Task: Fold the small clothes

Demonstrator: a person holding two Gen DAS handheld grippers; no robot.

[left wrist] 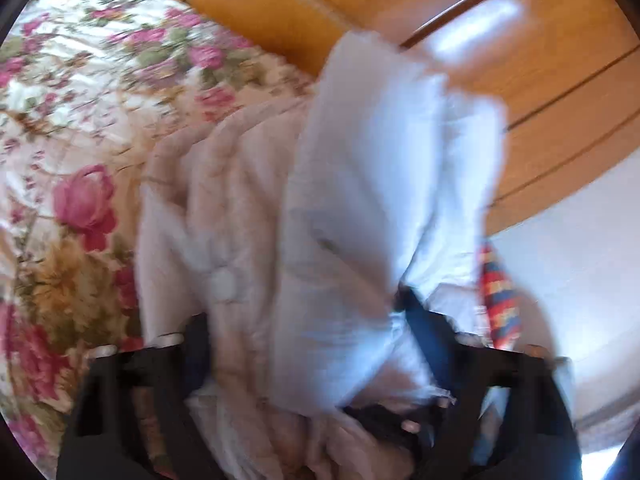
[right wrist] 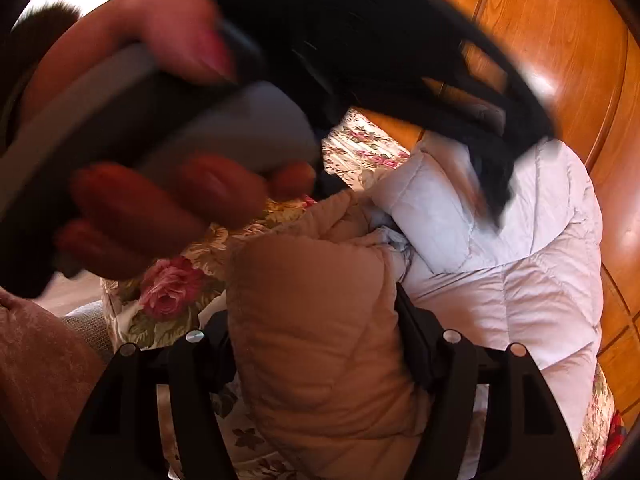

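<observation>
Both fisheye views sit just behind their own tongs, looking forward and steeply down at very close range onto a bed. The left wrist view faces the floral bedspread [left wrist: 80, 128] at nine o'clock. The right wrist view has the left hand [right wrist: 160, 184] at ten o'clock. Both share the quilted garment [right wrist: 320, 340] and the wooden panelling [left wrist: 520, 92] at one o'clock.

A floral bedspread [left wrist: 80, 128] with pink roses and green leaves on a cream ground covers the bed. Behind it stands glossy orange-brown wood panelling [right wrist: 560, 40] with dark grooves. A red, blue and yellow striped object [left wrist: 500, 292] shows at the right edge.
</observation>
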